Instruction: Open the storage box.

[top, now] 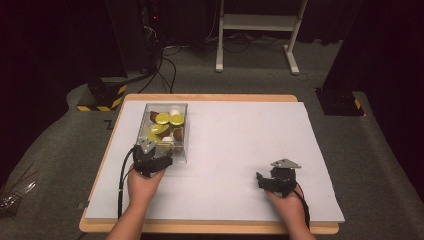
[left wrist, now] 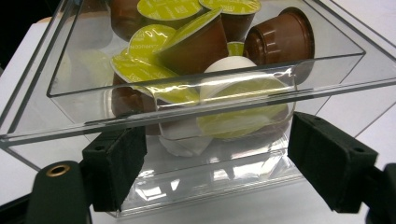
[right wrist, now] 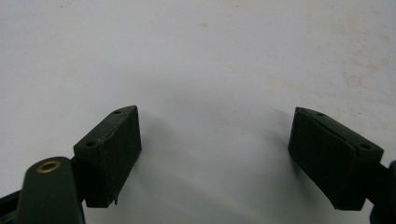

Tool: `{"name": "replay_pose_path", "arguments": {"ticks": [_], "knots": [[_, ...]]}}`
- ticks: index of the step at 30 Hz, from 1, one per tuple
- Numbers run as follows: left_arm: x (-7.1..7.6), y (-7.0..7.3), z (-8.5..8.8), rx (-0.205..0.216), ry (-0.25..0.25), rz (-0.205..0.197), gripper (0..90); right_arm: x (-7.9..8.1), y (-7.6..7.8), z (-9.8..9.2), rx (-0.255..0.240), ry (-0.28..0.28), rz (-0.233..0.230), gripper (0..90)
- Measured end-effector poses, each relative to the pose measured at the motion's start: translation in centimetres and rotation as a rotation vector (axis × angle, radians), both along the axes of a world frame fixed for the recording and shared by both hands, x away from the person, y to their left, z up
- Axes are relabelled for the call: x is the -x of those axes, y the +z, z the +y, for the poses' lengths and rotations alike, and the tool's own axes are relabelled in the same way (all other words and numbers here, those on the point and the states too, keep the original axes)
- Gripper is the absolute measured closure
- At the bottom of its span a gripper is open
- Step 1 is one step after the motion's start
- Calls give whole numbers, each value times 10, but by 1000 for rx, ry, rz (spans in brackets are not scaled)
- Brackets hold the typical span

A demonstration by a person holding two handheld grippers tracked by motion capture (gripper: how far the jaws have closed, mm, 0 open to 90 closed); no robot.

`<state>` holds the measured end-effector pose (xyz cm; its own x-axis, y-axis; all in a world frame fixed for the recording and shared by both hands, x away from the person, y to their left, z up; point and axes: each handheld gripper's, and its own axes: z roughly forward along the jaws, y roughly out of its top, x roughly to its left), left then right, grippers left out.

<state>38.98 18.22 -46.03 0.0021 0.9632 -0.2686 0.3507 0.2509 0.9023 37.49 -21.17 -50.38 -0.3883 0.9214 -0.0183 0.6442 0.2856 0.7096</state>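
You are resting your right gripper [top: 276, 181] at five o'clock on the white table [top: 240, 145], jaws spread over bare surface. Your left gripper [left wrist: 215, 158], also spread and gripping nothing, is nosing against the near wall of the clear box [top: 185, 130] of coffee capsules [top: 169, 120] at ten o'clock. I judge you are approaching; next, reach over the rim.

Glossy clear plastic box [left wrist: 187, 88]; matt white tabletop [right wrist: 210, 56].

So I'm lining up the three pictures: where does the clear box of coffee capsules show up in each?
High view: clear box sits left of centre on the white board, just ahead of the left gripper.
Left gripper view: its near wall spans the frame, just beyond the open jaws.
Right gripper view: not here.
Shared landmark: the white board.
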Motion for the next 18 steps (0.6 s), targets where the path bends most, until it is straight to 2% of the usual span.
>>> {"name": "replay_pose_path", "arguments": {"ticks": [5,10,18], "knots": [[-1,0,-5,13,26,-12,201,0,0,0,0,0,0,169],[-1,-1,-12,7,35,-21,211,0,0,0,0,0,0,169],[0,-2,-15,-31,71,-38,268,0,0,0,0,0,0,169]]}}
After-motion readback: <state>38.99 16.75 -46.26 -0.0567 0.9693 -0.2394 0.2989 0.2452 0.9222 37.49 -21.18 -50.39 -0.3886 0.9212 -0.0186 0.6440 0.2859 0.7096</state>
